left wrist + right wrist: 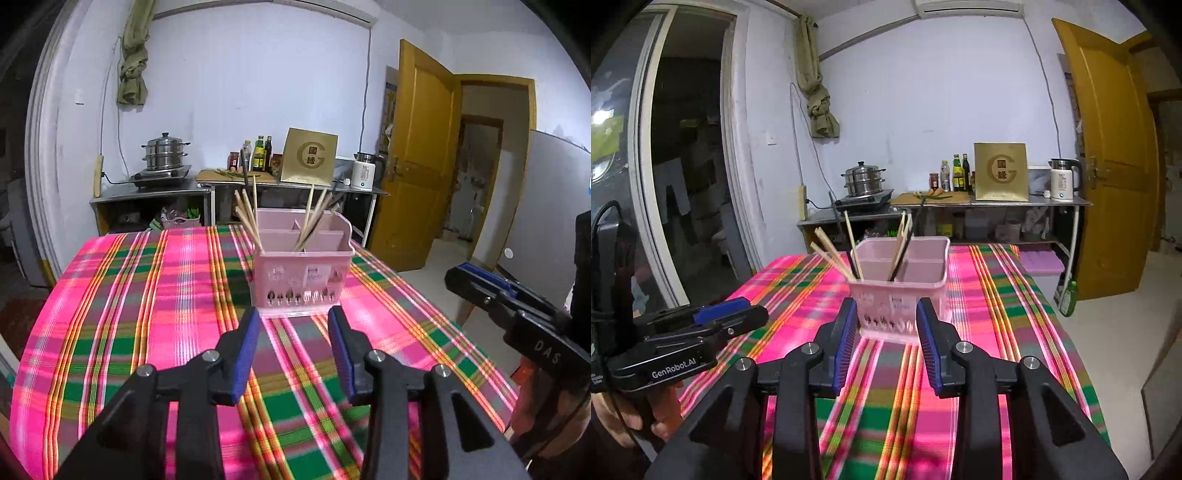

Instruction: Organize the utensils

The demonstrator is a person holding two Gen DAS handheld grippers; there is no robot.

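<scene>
A pink utensil holder (pixel 303 273) with several compartments stands on the plaid tablecloth (pixel 147 314). Several wooden chopsticks (pixel 247 218) lean in its left compartment and more chopsticks (pixel 314 218) in a middle one. My left gripper (pixel 293 317) is open and empty, just in front of the holder. In the right wrist view the holder (pixel 901 288) stands ahead with chopsticks (pixel 831 254) in it. My right gripper (pixel 886 310) is open and empty, close in front of it. The left gripper (pixel 724 314) shows at the left there; the right gripper (pixel 480 284) shows at the right in the left wrist view.
Steel counters stand behind the table with a steamer pot (pixel 164 153) on a stove, bottles (pixel 260 153), a gold box (pixel 310 157) and a white kettle (pixel 364 173). A yellow door (pixel 417 158) stands open at the right. A green bottle (pixel 1069 297) sits on the floor.
</scene>
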